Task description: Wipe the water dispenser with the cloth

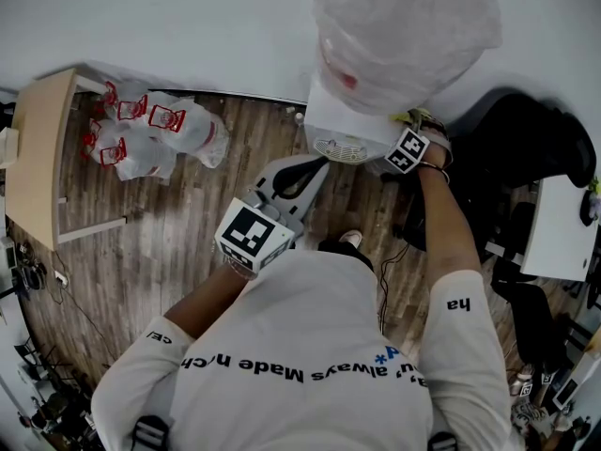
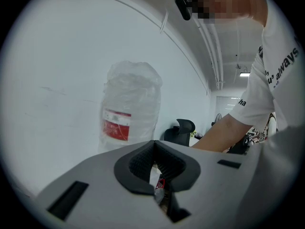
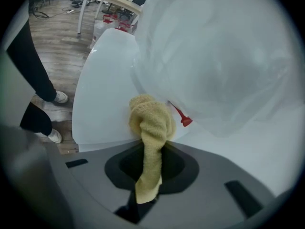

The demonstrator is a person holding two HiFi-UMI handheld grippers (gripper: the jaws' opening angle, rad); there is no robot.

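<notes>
The white water dispenser [image 1: 340, 120] stands against the wall, and on it sits a large bottle [image 1: 399, 26] wrapped in clear plastic. My right gripper [image 1: 414, 128] is at the dispenser's right top edge, shut on a yellow cloth [image 3: 150, 125]. The cloth's bunched end presses on the dispenser's white top [image 3: 102, 89], right below the bottle [image 3: 214, 56] and beside a red tab [image 3: 184, 120]. My left gripper [image 1: 313, 169] hangs in front of the dispenser, shut and holding nothing. In the left gripper view its jaws [image 2: 155, 149] point at the bottle [image 2: 129, 111] from a distance.
Plastic bags with red print [image 1: 160, 130] lie on the wood floor at the left, next to a light wooden table [image 1: 42, 148]. A black office chair [image 1: 535, 144] and a white desk [image 1: 559, 228] stand at the right. The person's shoes [image 3: 59, 98] are close to the dispenser's base.
</notes>
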